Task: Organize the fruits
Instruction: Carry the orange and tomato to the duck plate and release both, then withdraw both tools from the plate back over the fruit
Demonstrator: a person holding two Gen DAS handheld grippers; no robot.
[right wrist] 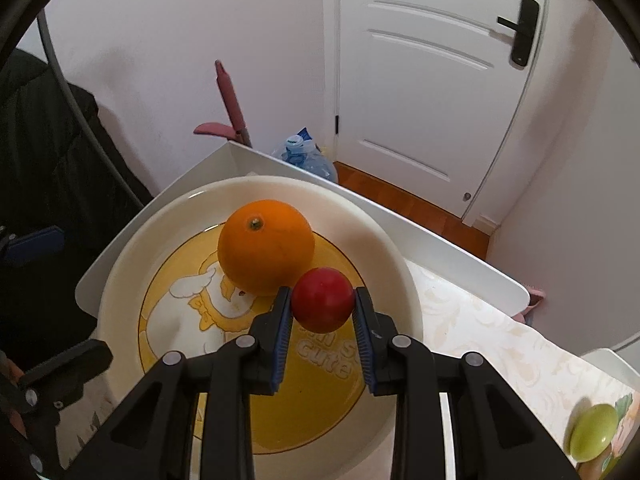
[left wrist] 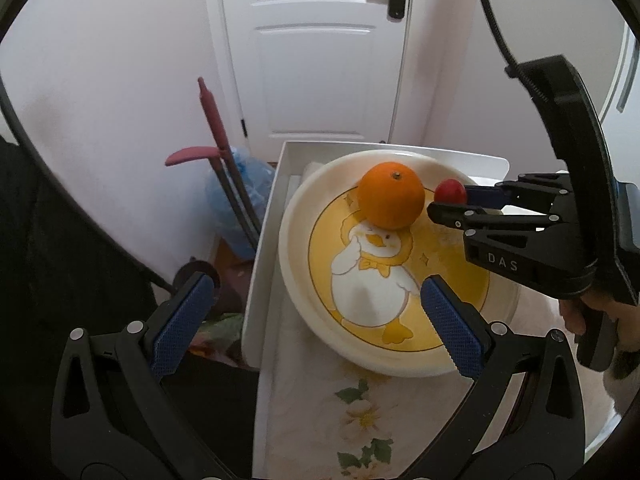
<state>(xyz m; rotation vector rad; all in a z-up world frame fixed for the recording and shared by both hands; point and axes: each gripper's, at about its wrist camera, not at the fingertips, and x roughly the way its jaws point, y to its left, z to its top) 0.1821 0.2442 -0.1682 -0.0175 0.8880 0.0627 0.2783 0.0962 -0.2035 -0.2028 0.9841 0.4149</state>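
A cream plate (left wrist: 298, 216) (right wrist: 120, 280) with a yellow duck picture lies on the table. An orange (left wrist: 391, 194) (right wrist: 266, 246) sits in it on the far side. My right gripper (right wrist: 323, 306) is shut on a small red fruit (right wrist: 323, 299) and holds it over the plate, right beside the orange; it also shows in the left wrist view (left wrist: 450, 198) with the red fruit (left wrist: 451, 190). My left gripper (left wrist: 312, 316) is open and empty, over the plate's near left rim. A green fruit (right wrist: 594, 432) lies on the table at the right.
The plate lies on a floral cloth (left wrist: 344, 408) inside a white tray-like tabletop with a raised rim (left wrist: 260, 248) (right wrist: 460, 256). Beyond it are a white door (left wrist: 320, 52), a blue water bottle (left wrist: 240, 196) and a pink-handled tool (left wrist: 212, 120).
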